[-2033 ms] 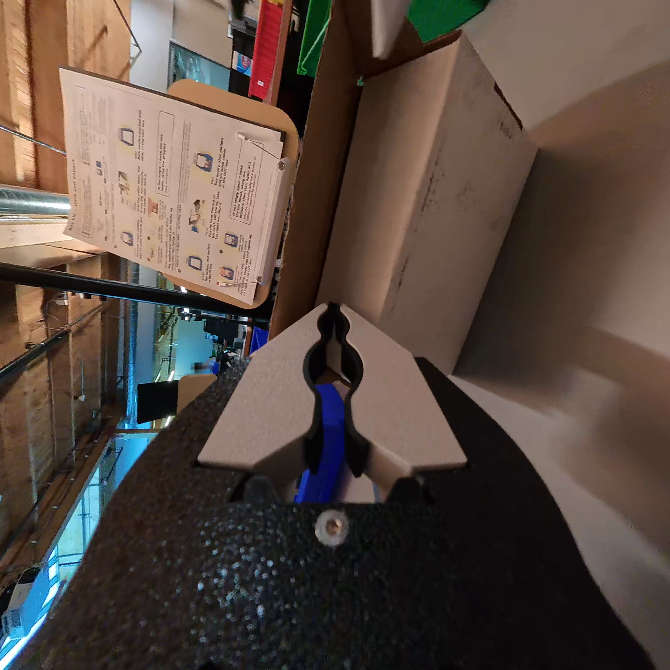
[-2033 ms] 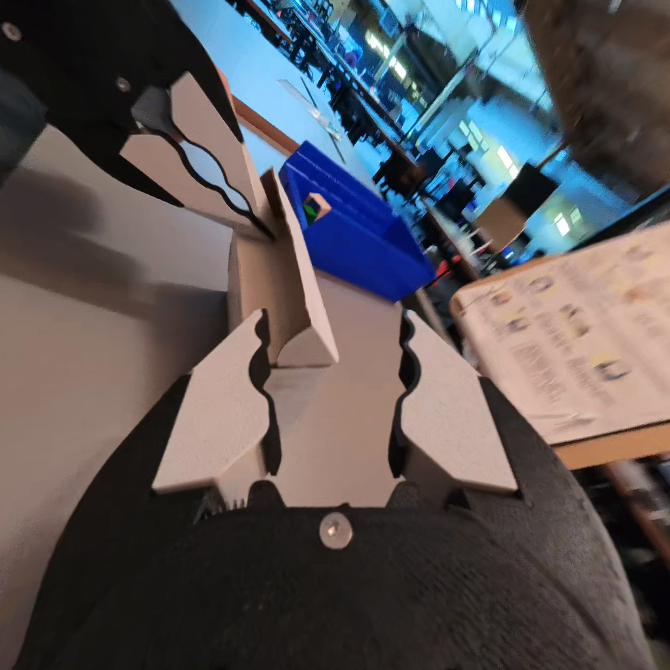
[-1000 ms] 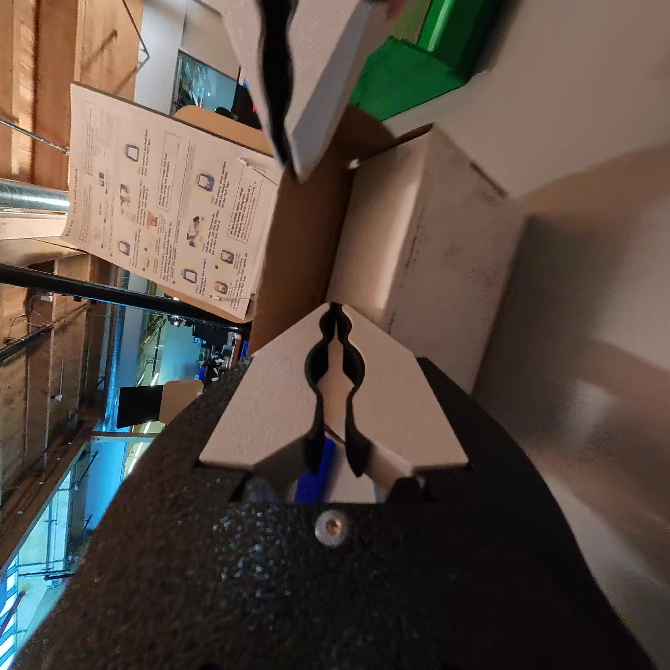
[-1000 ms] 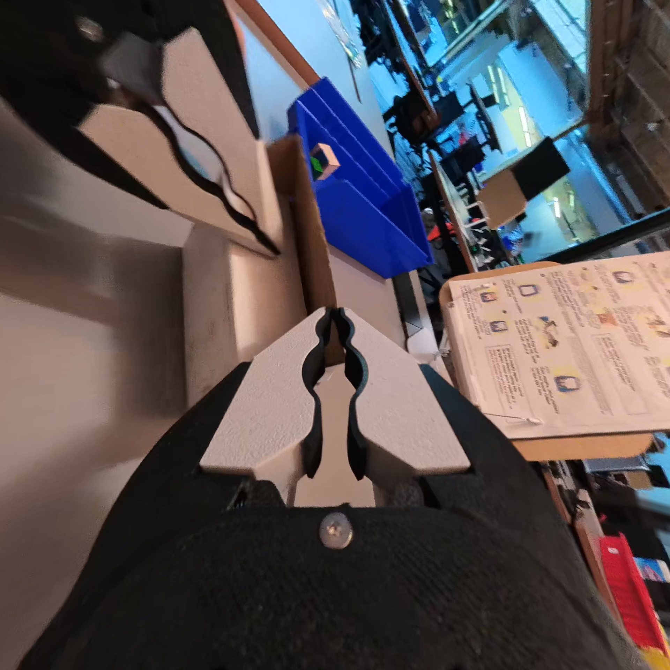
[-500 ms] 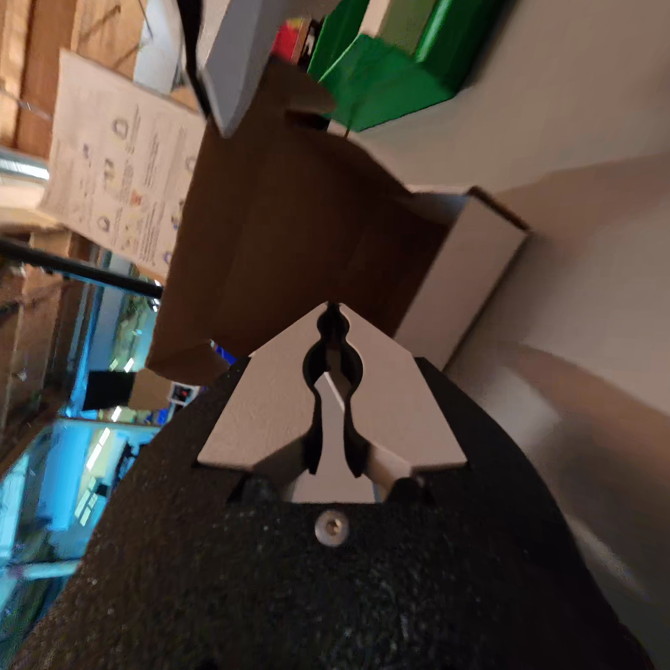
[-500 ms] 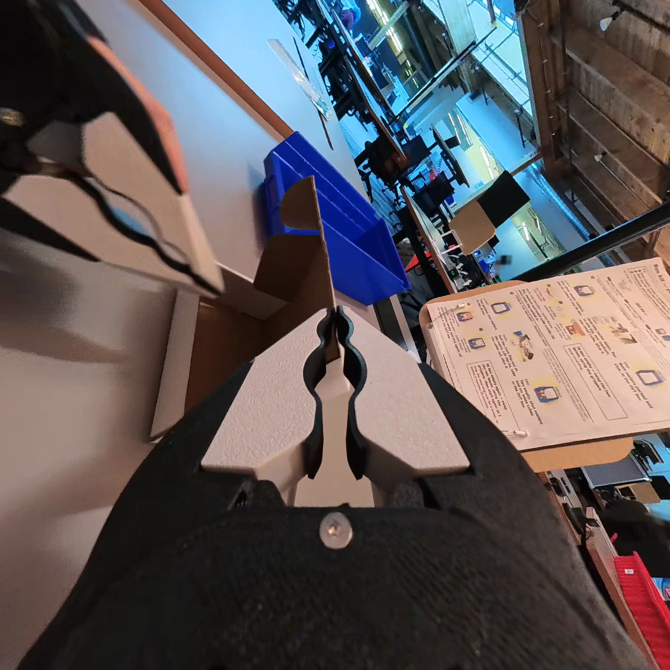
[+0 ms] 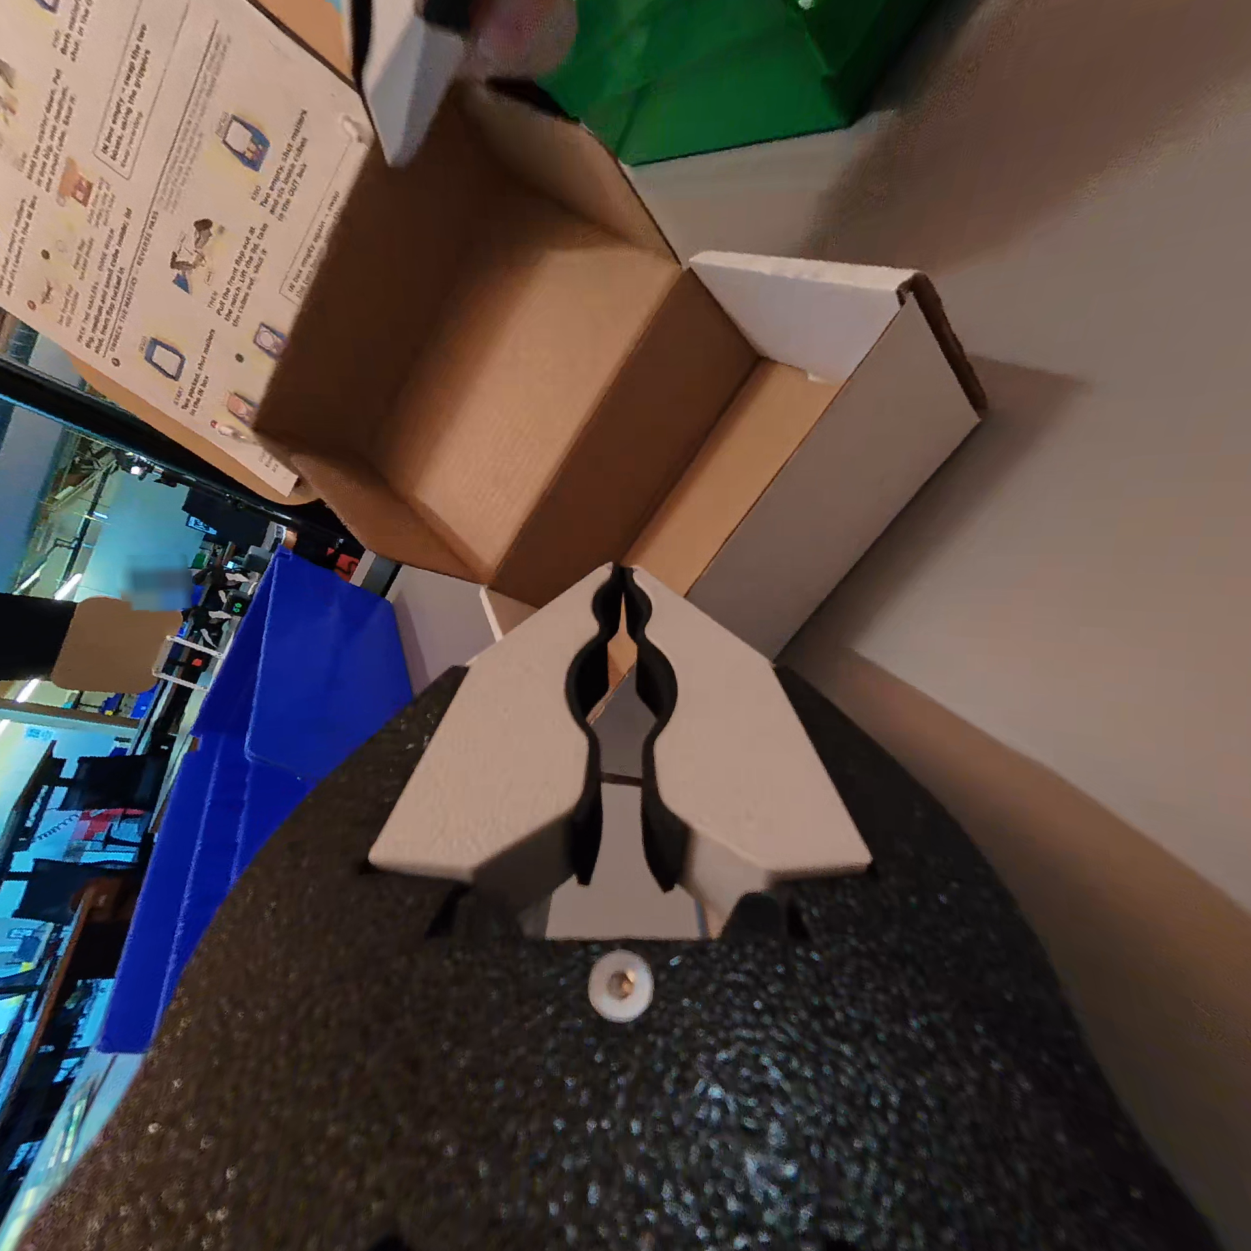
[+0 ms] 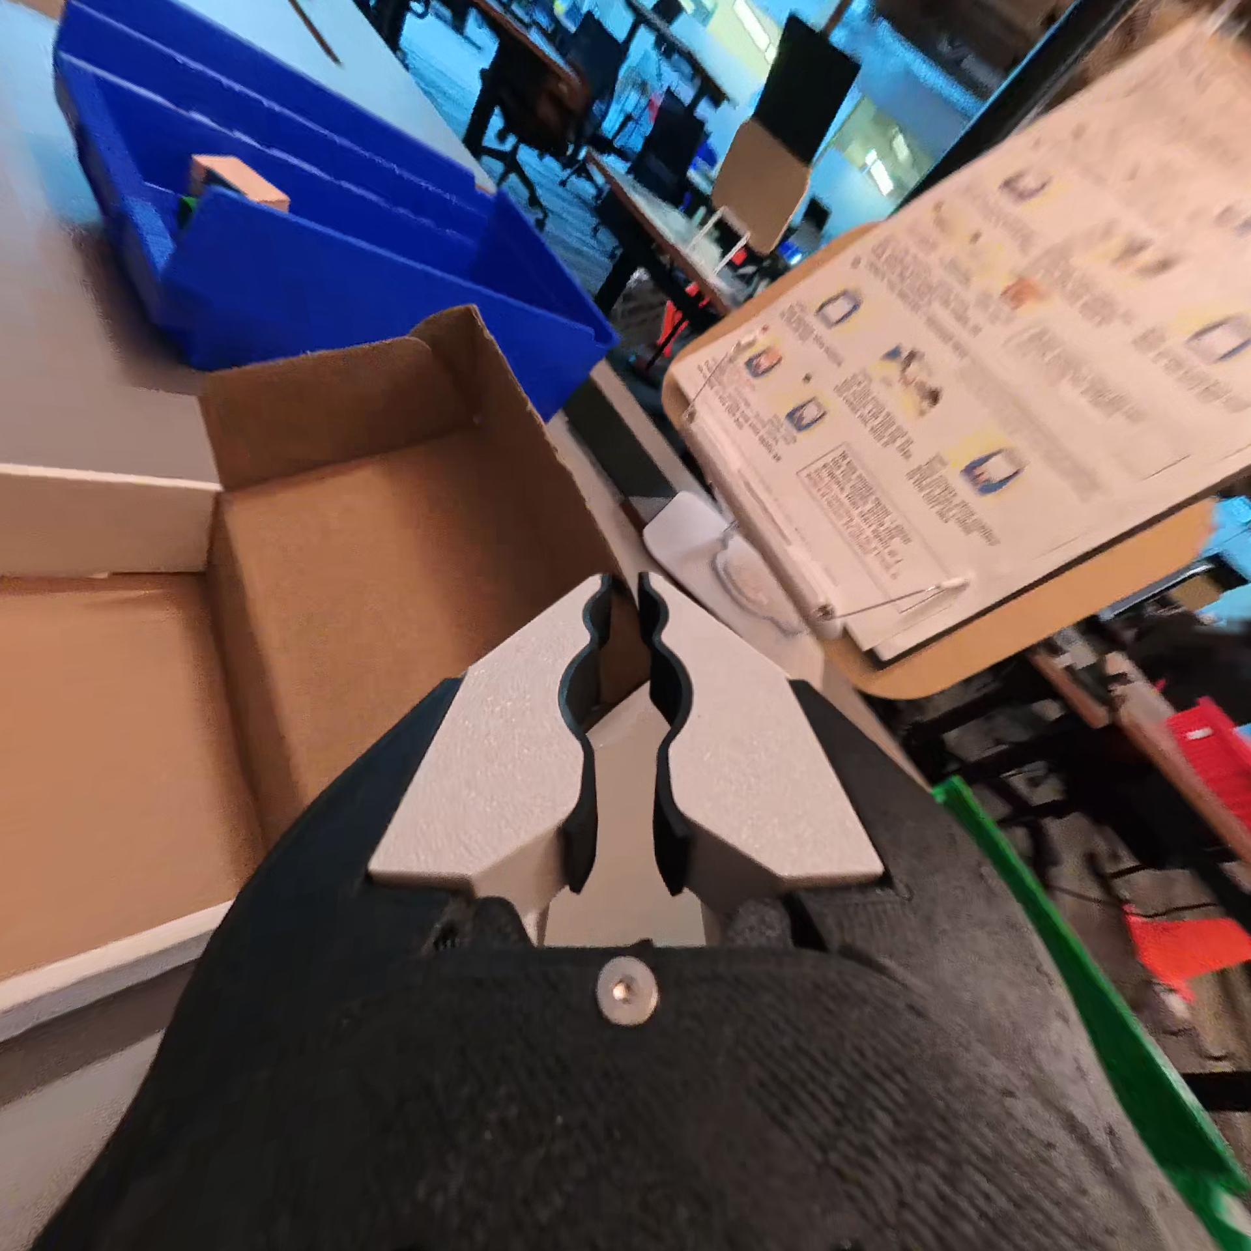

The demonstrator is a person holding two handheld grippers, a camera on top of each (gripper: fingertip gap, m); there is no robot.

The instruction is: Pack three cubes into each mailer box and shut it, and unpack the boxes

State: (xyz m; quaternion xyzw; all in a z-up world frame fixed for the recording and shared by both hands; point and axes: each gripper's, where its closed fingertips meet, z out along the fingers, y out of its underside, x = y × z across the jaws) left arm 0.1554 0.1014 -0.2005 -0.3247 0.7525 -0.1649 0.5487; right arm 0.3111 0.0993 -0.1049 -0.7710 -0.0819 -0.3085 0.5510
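A white mailer box [image 7: 846, 440] with a brown inside stands open on the grey table, and no cube shows in it. Its lid [image 7: 474, 338] leans back. My left gripper [image 7: 623, 582] is shut at the box's near corner; I cannot tell whether it pinches cardboard. My right gripper [image 8: 624, 589] has its jaws a small way apart around the front edge of the lid [image 8: 406, 541]. It also shows blurred at the top of the left wrist view [image 7: 399, 88]. A cube [image 8: 230, 183] lies in the blue bin [image 8: 338, 284].
The blue bin [image 7: 304, 677] stands beyond the box. A green bin [image 7: 711, 68] stands on the box's other side, and its edge shows in the right wrist view [image 8: 1083, 1015]. A clipboard with a printed sheet [image 8: 981, 372] stands behind the lid. Bare table [image 7: 1083, 541] lies beside the box.
My right gripper shut on the lid's front flap and swung the lid open. Its jaws have now parted a little. My left gripper stayed shut at the box.
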